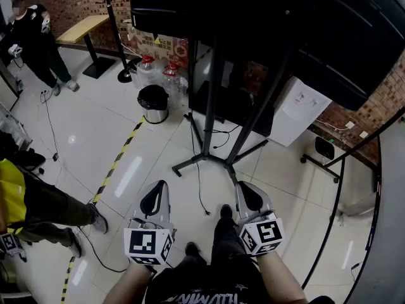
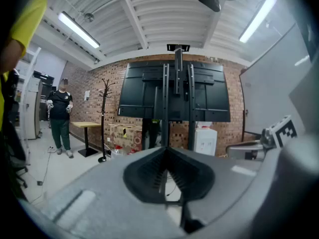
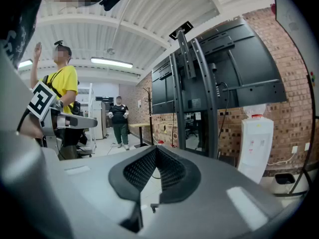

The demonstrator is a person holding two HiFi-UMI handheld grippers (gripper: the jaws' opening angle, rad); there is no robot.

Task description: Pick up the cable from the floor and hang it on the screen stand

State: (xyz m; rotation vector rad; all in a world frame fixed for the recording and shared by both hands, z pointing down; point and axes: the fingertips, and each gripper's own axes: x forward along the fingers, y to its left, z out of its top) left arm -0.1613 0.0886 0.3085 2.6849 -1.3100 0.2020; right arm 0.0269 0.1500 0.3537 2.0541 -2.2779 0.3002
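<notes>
A thin black cable [image 1: 199, 183] lies on the white tiled floor. It runs from the foot of the screen stand [image 1: 212, 106] toward me, and its loose end rests near my shoe. The stand carries a large black screen [image 1: 253, 18] and also shows upright ahead in the left gripper view [image 2: 177, 108] and the right gripper view [image 3: 199, 98]. My left gripper [image 1: 159, 185] and right gripper [image 1: 243, 185] are held side by side above the floor, short of the cable's end. Both are shut and empty, as their own views show for the left [image 2: 167, 151] and the right [image 3: 156, 148].
A black bin [image 1: 153, 103] and water bottles [image 1: 155, 71] stand left of the stand, a white water dispenser [image 1: 297, 109] to its right. A person in black [image 1: 35, 37] stands far left, a person in yellow [image 1: 25, 201] nearer. Yellow-black tape [image 1: 117, 163] crosses the floor.
</notes>
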